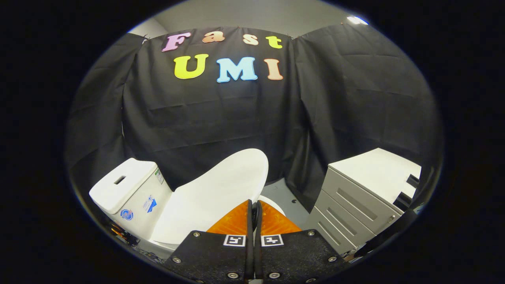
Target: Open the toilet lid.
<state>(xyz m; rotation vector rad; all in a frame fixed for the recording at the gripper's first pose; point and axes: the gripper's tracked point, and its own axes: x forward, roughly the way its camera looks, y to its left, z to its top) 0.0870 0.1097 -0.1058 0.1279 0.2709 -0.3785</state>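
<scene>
Your gripper (254, 205) has its two fingers pressed together, nothing between them. The smooth white plastic toilet lid (221, 189) sits just ahead and left of the fingertips — closed, lying flat. Its white ceramic cistern (126, 189) stands further left. A pale grey drawer cabinet (363, 193) is off to the right, well apart.

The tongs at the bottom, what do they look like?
The tongs are two wedge-shaped fingers that narrow toward their tips. Each sits on a flat, rough black plate fastened with shiny round screws. Each plate carries a small square black-and-white marker near the finger's base.
</scene>
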